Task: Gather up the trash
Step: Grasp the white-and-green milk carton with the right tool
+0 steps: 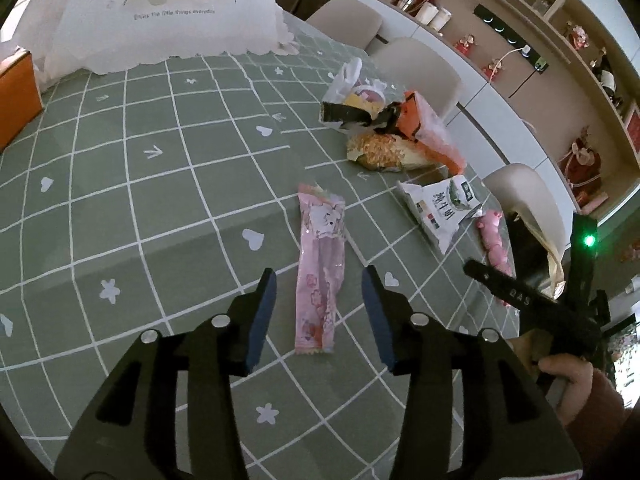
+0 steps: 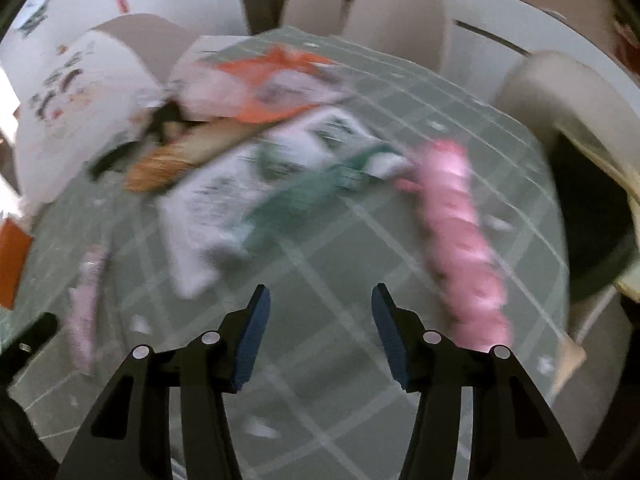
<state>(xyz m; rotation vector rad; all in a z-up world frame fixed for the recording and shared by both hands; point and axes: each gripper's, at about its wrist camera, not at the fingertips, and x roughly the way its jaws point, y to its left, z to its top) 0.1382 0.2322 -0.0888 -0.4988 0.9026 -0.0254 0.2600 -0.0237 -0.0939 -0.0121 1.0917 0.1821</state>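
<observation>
A long pink snack wrapper (image 1: 320,264) lies on the green checked tablecloth (image 1: 160,200), its near end between the open fingers of my left gripper (image 1: 319,280). A white and green pouch (image 1: 440,208), a small pink wrapper (image 1: 494,240) and a pile of orange, yellow and black wrappers (image 1: 392,132) lie to the right. My right gripper (image 2: 319,296) is open and empty above the cloth; its view is blurred. There the white and green pouch (image 2: 248,184) lies ahead and the pink wrapper (image 2: 460,232) to the right. A dark bin (image 2: 592,216) sits at the table's right edge.
A white mesh food cover (image 1: 160,12) stands at the back of the table. An orange box (image 1: 16,96) is at the far left. Beige chairs (image 1: 420,68) line the right side, with cabinets and shelves behind them.
</observation>
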